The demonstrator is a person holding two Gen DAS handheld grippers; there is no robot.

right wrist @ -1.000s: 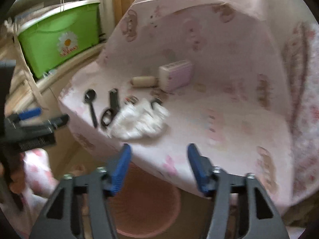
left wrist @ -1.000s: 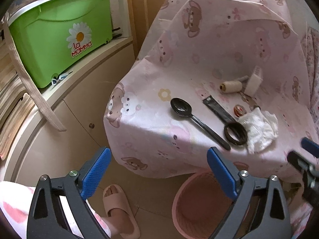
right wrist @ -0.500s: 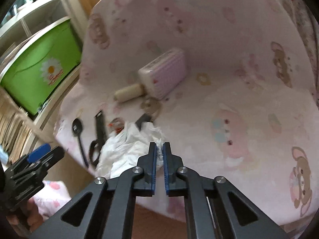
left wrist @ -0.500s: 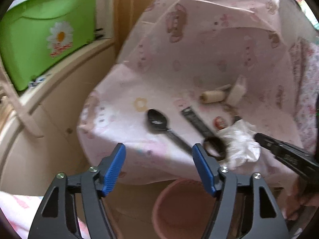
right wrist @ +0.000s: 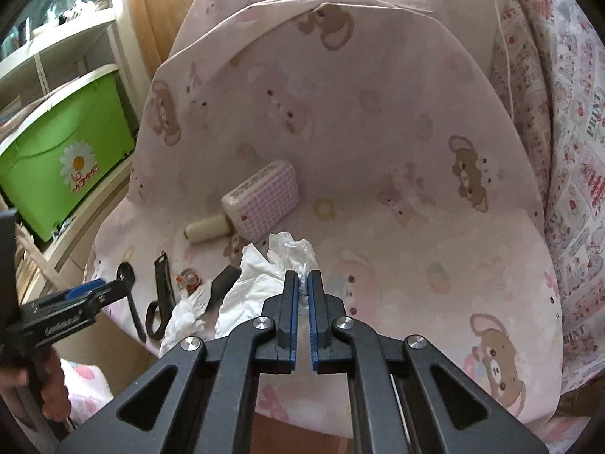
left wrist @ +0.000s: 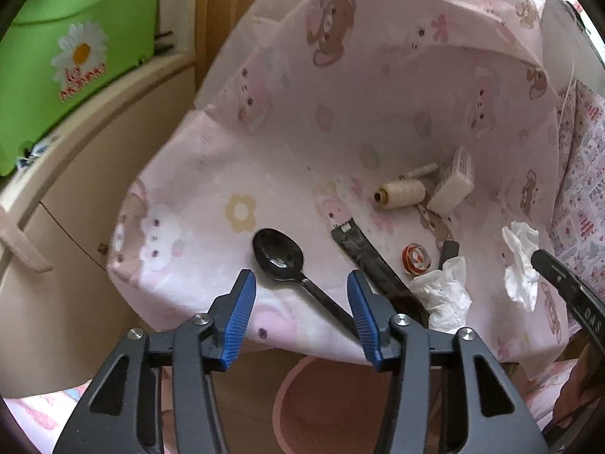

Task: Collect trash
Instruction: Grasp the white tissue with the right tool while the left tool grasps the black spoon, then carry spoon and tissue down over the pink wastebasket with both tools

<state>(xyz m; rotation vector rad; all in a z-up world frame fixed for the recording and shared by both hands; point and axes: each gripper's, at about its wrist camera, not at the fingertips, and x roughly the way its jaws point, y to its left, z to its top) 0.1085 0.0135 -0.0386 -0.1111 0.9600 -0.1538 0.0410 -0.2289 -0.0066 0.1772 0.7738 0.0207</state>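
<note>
My right gripper is shut on a crumpled white tissue and holds it just above the pink bear-print cloth; the tissue also shows in the left wrist view. A second white tissue piece lies at the cloth's front edge. My left gripper is open and empty, hovering over the handle of a black spoon. A pink waste bin stands on the floor below the cloth's edge.
On the cloth lie black scissors, a cream thread spool, a pink checked box, a small red-and-white candy and a dark clip. A green bin sits on a shelf at the left.
My right gripper has lifted part of the tissue off the cloth, leaving a second piece by the scissors. My left gripper has moved in closer over the spoon.
</note>
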